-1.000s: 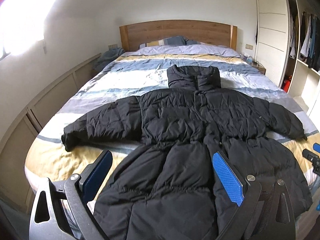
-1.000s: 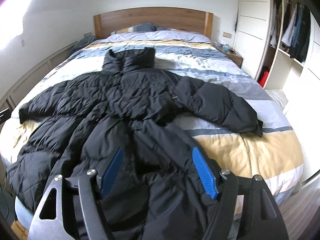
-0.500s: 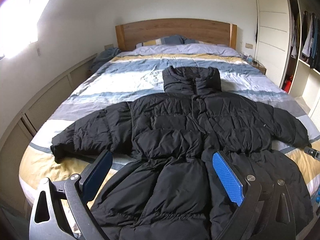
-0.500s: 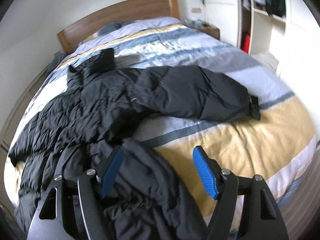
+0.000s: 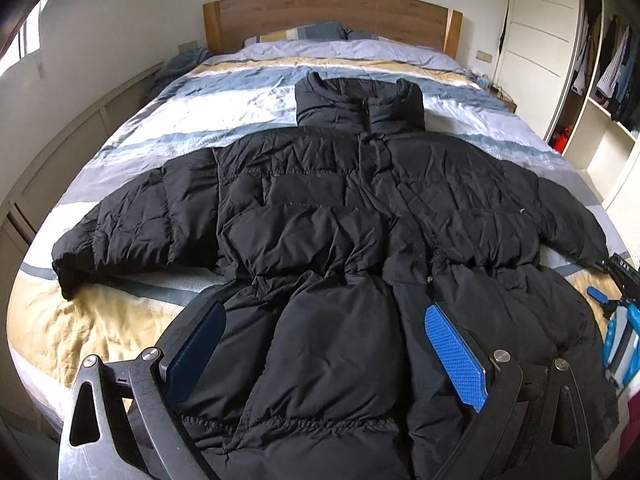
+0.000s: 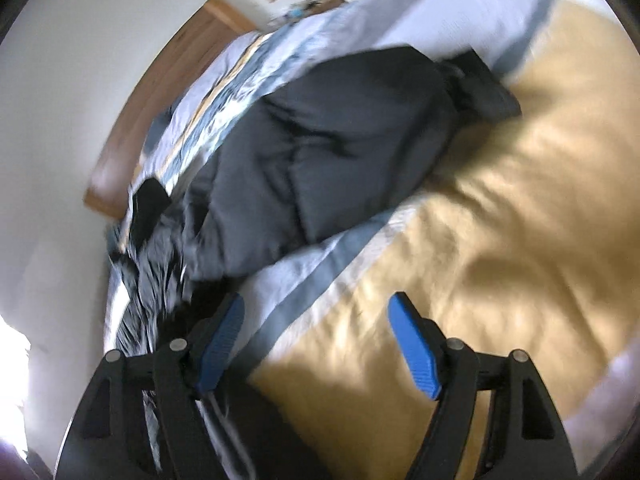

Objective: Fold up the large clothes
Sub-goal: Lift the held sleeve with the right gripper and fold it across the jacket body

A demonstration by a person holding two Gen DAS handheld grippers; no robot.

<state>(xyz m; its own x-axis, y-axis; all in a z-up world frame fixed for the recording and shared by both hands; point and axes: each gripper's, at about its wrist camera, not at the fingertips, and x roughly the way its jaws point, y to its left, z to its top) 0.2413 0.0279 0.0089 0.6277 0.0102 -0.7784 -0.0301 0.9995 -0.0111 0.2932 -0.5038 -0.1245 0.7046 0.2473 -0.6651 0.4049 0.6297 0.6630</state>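
Note:
A large black puffer jacket (image 5: 352, 216) lies spread face up on the striped bed (image 5: 240, 92), collar toward the headboard, both sleeves out to the sides. My left gripper (image 5: 324, 328) is open and empty, hovering above the jacket's lower hem. My right gripper (image 6: 316, 320) is open and empty, tilted, over the yellow stripe of the bedding beside the jacket's right sleeve (image 6: 340, 152). It also shows at the right edge of the left wrist view (image 5: 618, 320), close to the sleeve cuff. The right wrist view is blurred.
A wooden headboard (image 5: 332, 16) and pillows (image 5: 312, 34) are at the far end. A wall with low panels (image 5: 80, 136) runs along the left. An open wardrobe (image 5: 608, 72) with hanging clothes stands at the right, with a small bedside table (image 5: 500, 96).
My right gripper has swung right and tilted, from above the jacket's lower part to the bedding beside the right sleeve. My left gripper has shifted slightly and stays open.

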